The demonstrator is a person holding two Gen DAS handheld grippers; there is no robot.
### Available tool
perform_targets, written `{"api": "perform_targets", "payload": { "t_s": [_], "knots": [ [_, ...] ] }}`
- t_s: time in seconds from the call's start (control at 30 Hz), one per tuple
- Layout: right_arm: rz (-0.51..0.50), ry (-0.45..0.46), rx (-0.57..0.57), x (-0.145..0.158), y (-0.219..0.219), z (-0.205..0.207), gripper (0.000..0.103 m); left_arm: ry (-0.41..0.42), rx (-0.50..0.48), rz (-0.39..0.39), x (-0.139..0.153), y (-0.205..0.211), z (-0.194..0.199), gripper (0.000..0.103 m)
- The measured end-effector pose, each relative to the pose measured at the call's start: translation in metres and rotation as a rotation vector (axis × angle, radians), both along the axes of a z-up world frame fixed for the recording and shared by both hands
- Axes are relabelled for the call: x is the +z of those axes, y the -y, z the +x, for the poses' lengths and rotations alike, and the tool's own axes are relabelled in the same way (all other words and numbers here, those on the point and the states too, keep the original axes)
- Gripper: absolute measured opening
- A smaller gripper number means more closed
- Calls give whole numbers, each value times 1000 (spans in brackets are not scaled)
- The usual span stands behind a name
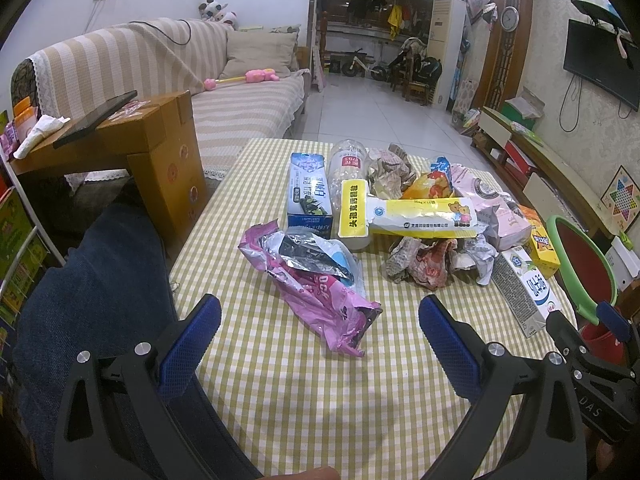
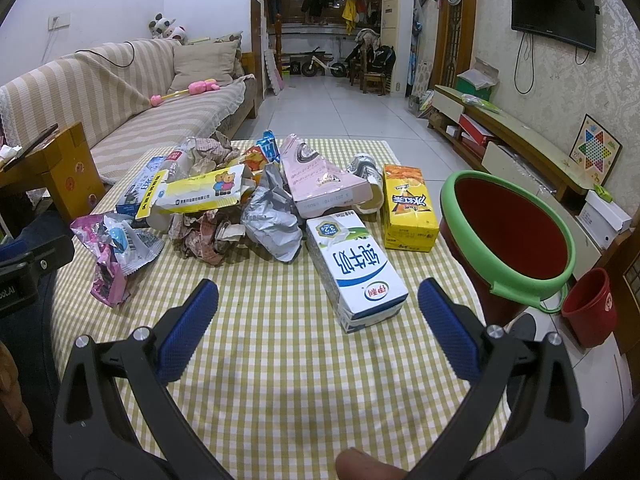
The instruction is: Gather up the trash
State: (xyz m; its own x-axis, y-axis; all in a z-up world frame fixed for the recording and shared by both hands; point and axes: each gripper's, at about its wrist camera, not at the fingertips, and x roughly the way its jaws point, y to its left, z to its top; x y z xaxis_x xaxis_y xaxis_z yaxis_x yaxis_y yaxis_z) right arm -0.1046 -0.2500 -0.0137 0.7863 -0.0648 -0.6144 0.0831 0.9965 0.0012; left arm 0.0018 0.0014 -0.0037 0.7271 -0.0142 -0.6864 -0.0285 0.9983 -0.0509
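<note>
Both grippers are hovering wide open and empty over the checked table (image 2: pixel 280 380), nothing yet collected. Just ahead of the left gripper (image 1: pixel 320 340) a pink wrapper (image 1: pixel 316 292) is lying crumpled between its fingers' line of reach. Ahead and slightly right of the right gripper (image 2: pixel 318 326) a milk carton (image 2: pixel 356 276) is resting flat, with the green-rimmed bin (image 2: pixel 508 232) standing further right at the table's edge. The wrapper is looking feather-light, limp and slippery, so pinching a bunched fold would likely be holding best. The carton is seeming stiff but probably empty and crushable; gripping across its narrow sides looks safest.
</note>
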Motion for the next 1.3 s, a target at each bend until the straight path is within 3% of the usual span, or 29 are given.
{"api": "perform_targets", "payload": {
  "t_s": [0.87, 1.1, 1.3],
  "knots": [
    [-3, -5, -9, -4, 4, 3, 98, -19, 8, -11, -12, -2, -5, 95],
    [-31, -24, -22, -1, 15, 19, 98, -104, 33, -32, -19, 2, 2, 95],
    [-40, -91, -24, -5, 30, 39, 98, -204, 73, -57, -33, 8, 11, 95]
  ]
}}
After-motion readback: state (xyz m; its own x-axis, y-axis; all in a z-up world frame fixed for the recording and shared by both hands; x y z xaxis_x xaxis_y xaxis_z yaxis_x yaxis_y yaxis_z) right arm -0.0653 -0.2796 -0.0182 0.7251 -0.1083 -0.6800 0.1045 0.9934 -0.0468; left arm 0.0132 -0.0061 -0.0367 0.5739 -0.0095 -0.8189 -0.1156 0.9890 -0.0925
